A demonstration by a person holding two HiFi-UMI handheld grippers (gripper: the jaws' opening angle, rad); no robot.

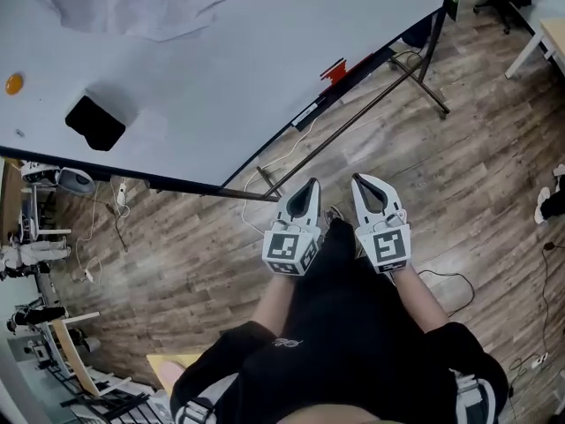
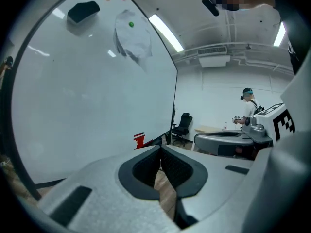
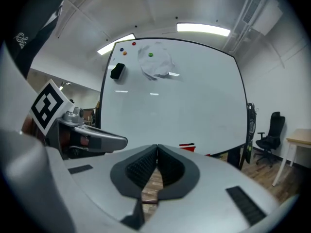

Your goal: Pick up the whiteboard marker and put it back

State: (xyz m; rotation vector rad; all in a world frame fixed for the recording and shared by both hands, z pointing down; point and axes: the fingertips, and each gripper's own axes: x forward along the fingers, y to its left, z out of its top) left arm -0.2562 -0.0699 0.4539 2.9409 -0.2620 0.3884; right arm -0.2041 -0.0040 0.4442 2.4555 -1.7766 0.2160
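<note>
Nothing is looking done yet: the left gripper (image 1: 309, 188) is hovering shut and empty, a red thing (image 1: 334, 69), probably the marker, is lying on the whiteboard's tray (image 1: 300, 118) ahead, and the right gripper (image 1: 364, 184) is hovering closed, empty.

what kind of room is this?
Probably an office or lab workspace: a large whiteboard on a stand, an office chair beside a desk, and a wood-look floor.
</note>
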